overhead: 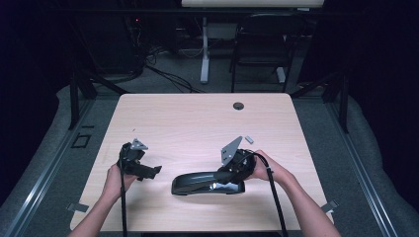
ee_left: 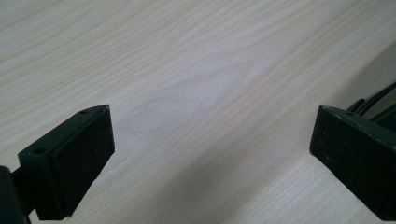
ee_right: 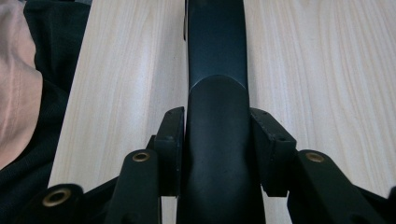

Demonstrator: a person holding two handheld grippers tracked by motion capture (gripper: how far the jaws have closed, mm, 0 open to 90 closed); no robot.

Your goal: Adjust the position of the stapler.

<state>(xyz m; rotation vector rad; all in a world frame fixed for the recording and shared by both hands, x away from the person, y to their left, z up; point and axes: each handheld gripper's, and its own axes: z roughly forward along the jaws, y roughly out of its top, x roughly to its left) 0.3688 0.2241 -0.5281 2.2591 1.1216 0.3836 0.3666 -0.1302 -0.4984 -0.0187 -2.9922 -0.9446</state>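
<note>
The right tongs (ee_right: 217, 154) are clamped on a long black curved object (ee_right: 217, 84), one pad pressed on each side of it; it lies flat on the pale wood table (overhead: 197, 123), near the front edge. The left tongs (ee_left: 212, 158) stand wide apart with nothing between them, just over bare wood.

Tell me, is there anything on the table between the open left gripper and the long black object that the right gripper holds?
Nothing visible. In the high view, bare wooden table lies between the left gripper and the near end of the long black object. The right gripper is closed on that object's other end. A small grey piece lies farther back, out of the way.
</note>
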